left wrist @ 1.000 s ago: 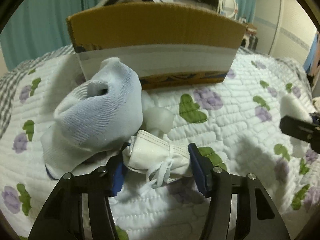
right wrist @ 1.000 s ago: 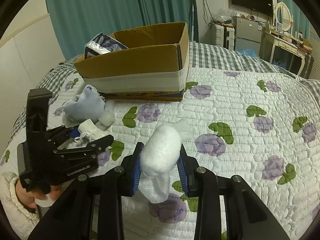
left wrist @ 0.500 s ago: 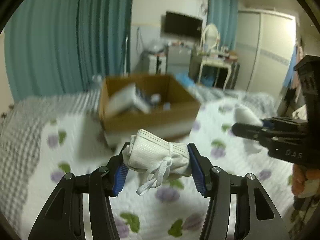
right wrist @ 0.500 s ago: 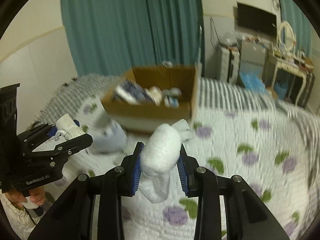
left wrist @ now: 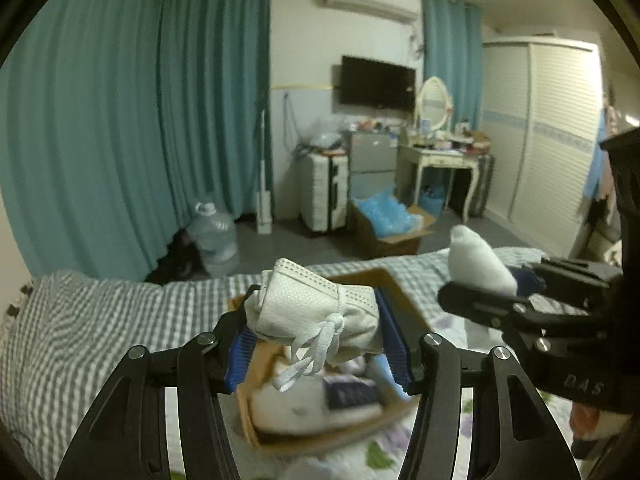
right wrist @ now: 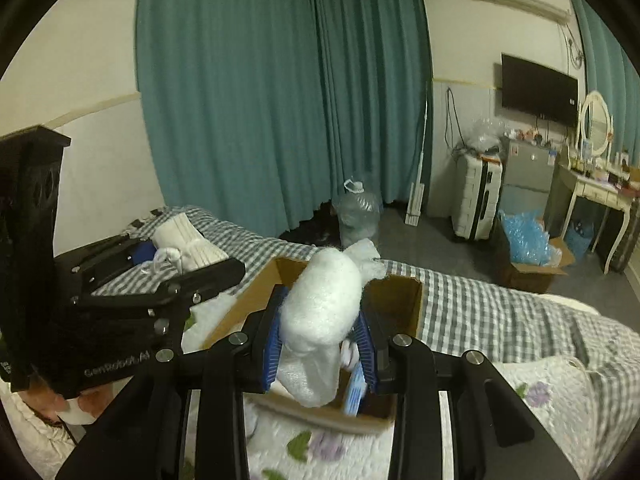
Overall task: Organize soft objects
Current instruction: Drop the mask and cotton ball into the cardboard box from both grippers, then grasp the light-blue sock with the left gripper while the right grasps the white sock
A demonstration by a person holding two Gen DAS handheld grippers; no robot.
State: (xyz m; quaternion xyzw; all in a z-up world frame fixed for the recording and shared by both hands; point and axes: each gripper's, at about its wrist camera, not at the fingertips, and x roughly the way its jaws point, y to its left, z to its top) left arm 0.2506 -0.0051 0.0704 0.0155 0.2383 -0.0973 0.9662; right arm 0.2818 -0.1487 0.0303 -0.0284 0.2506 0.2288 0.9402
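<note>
My left gripper [left wrist: 316,336] is shut on a folded white face mask [left wrist: 320,316] with dangling ear loops and holds it above the open cardboard box [left wrist: 412,312]. My right gripper [right wrist: 320,340] is shut on a fluffy white foam roll [right wrist: 320,312] and holds it above the same box [right wrist: 404,300]. Each gripper shows in the other's view: the right one with its roll [left wrist: 476,260] at the right, the left one with the mask [right wrist: 188,248] at the left. The box holds several soft items and packets.
The box sits on a bed with a flowered quilt [right wrist: 552,396] and a grey checked blanket [left wrist: 88,320]. Beyond the bed are teal curtains [left wrist: 132,120], a water jug [right wrist: 356,212], a suitcase [right wrist: 476,196] and a dressing table [left wrist: 444,160].
Both grippers have lifted off the quilt with their loads and moved forward to hover over the box. The box, seen from the side before, now lies below the fingers.
</note>
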